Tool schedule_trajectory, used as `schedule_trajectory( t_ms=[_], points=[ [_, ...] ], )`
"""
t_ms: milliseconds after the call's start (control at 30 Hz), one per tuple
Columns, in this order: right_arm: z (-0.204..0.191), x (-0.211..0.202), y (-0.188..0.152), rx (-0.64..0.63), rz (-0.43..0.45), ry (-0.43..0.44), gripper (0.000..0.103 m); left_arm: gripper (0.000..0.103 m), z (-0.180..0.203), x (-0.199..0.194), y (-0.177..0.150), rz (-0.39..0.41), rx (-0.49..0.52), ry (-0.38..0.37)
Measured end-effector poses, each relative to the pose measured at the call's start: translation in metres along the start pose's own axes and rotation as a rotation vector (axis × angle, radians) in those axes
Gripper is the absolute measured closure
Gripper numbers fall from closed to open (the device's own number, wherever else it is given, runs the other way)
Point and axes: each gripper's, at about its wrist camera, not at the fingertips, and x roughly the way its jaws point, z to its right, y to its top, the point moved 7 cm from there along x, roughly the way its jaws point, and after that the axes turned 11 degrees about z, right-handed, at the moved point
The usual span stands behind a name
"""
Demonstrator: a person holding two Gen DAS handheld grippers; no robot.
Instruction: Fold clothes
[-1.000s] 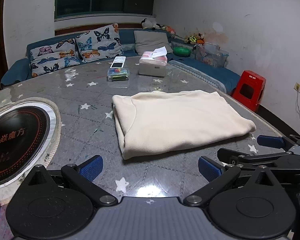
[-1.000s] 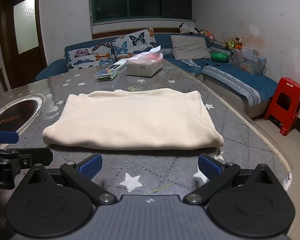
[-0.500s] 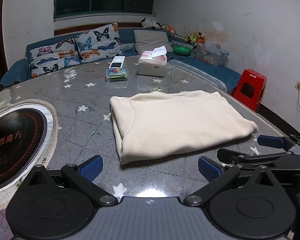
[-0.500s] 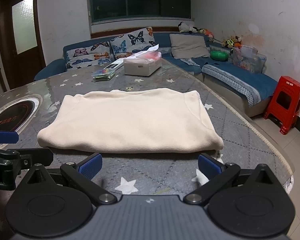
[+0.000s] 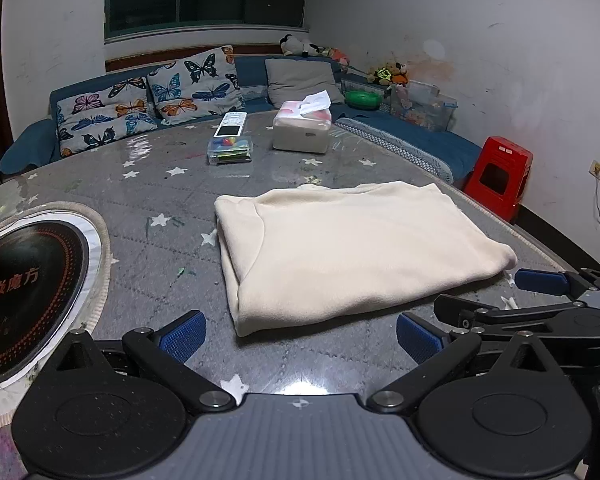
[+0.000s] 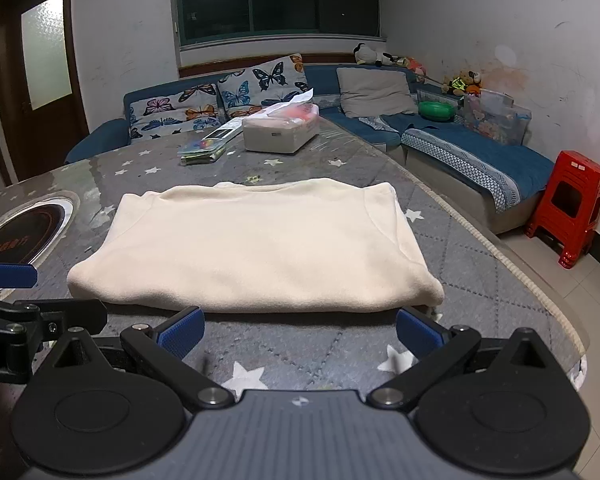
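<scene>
A cream garment (image 5: pixel 348 248) (image 6: pixel 260 248) lies folded into a flat rectangle on the grey star-patterned table (image 5: pixel 172 184). My left gripper (image 5: pixel 300 338) is open just short of the garment's near left corner, with nothing between its blue pads. My right gripper (image 6: pixel 298 336) is open too, right at the garment's near folded edge, holding nothing. In the left wrist view the right gripper (image 5: pixel 540 308) shows at the right edge; in the right wrist view the left gripper (image 6: pixel 16 300) shows at the left edge.
An induction hob (image 5: pixel 24 292) is set into the table on the left. A tissue box (image 5: pixel 302 128), a remote and a clear case (image 5: pixel 230 148) sit at the far side. A blue sofa with butterfly cushions (image 5: pixel 188 88) wraps behind; a red stool (image 6: pixel 568 212) stands right of the table edge.
Both grippers have crept forward toward the garment's near edge, which now sits closer in both views. Both stay open; the garment has not moved.
</scene>
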Motion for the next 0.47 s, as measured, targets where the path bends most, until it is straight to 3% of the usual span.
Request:
schedule_trajectory(
  t_ms=[467],
  points=[
    [-0.0015,0.0022,0.0022,-0.012,0.004,0.007,0.0,0.0,0.0009,0.0018,0.0044,0.014,0.008,0.002]
  ],
)
